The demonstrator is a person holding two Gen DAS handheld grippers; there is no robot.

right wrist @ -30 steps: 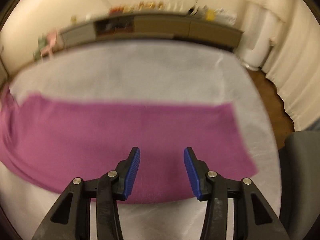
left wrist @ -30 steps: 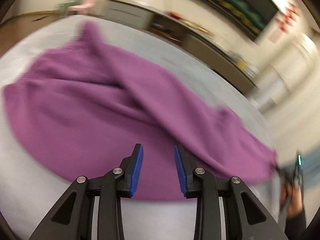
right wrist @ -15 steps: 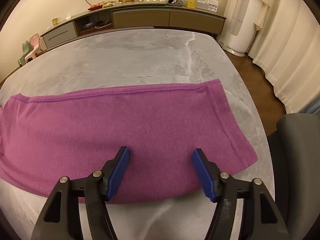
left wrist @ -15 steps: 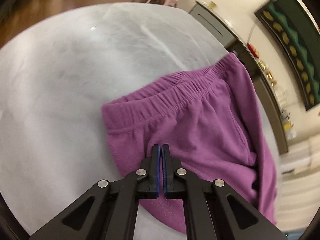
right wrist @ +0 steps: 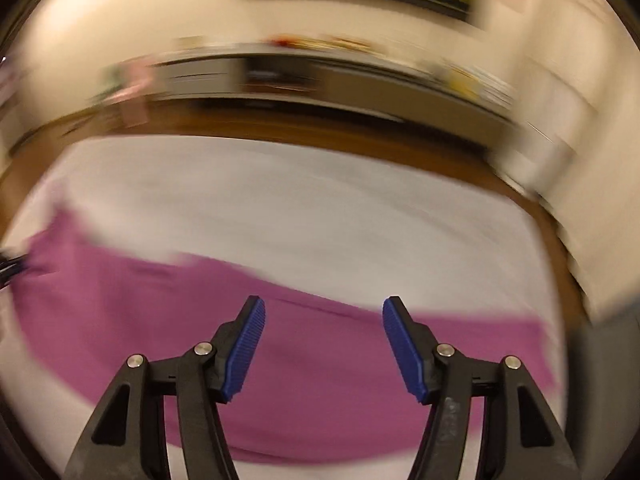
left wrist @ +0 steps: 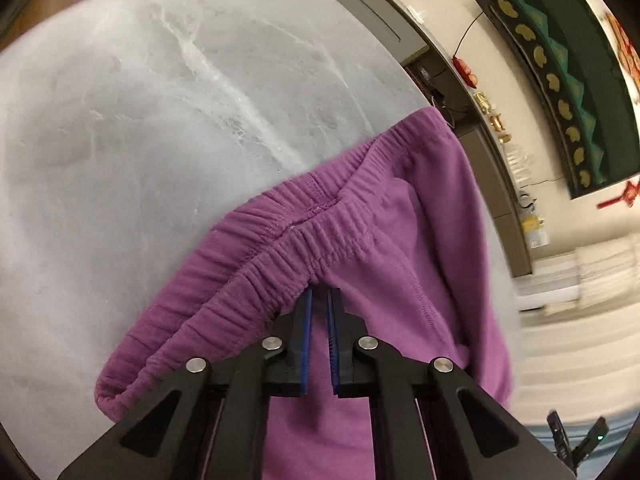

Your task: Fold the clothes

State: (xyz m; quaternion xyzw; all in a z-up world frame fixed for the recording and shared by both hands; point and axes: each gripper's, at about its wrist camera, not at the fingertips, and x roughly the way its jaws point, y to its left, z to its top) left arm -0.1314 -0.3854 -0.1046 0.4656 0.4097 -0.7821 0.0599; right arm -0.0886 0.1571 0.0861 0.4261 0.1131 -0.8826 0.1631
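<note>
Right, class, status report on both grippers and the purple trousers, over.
Left gripper shut on purple trousers below the waistband. Right gripper open, empty, above trouser leg. Table ahead clear.

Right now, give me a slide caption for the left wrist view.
Left tool pinches the waistband of purple trousers on a grey marble table.

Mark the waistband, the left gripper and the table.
waistband (left wrist: 288, 240), left wrist view, gathered elastic middle
left gripper (left wrist: 319, 296), left wrist view, between its fingertips
table (left wrist: 140, 128), left wrist view, bare marble top
</note>
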